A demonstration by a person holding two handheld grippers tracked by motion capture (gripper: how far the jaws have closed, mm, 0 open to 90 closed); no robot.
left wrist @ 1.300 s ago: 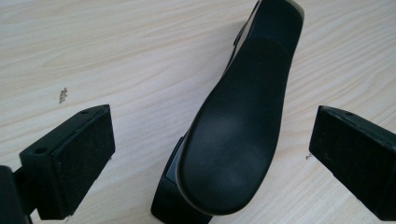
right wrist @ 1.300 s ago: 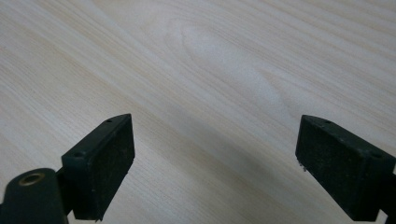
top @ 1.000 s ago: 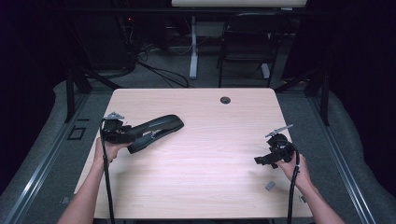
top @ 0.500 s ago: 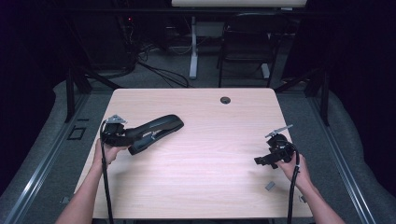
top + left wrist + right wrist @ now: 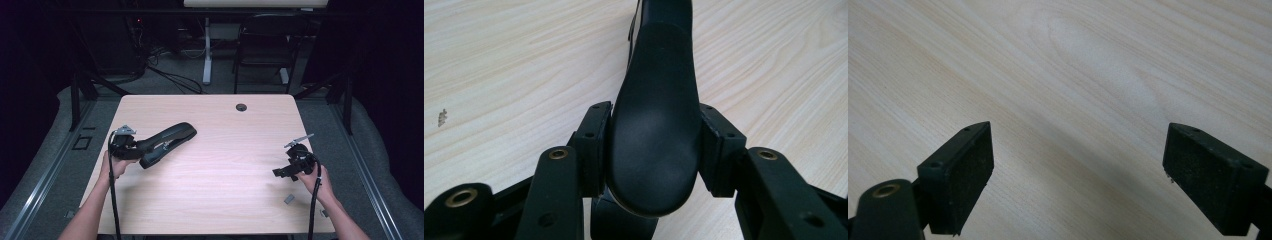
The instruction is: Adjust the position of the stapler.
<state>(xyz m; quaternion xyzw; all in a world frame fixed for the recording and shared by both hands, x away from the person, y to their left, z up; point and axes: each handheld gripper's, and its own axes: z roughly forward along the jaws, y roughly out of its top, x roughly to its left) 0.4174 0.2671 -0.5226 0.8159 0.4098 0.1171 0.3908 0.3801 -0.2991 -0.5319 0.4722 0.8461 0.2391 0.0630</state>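
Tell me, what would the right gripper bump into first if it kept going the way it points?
Probably the light wooden table: the open right gripper faces bare tabletop, though its tilt is hard to judge.

- My left gripper (image 5: pixel 651 160) clamps the black stapler (image 5: pixel 167 143) by its rounded rear end.
- The stapler's long body points toward two o'clock over the table's left side, seemingly raised slightly.

High cam overhead; gripper cams close; shared: table (image 5: pixel 215 195).
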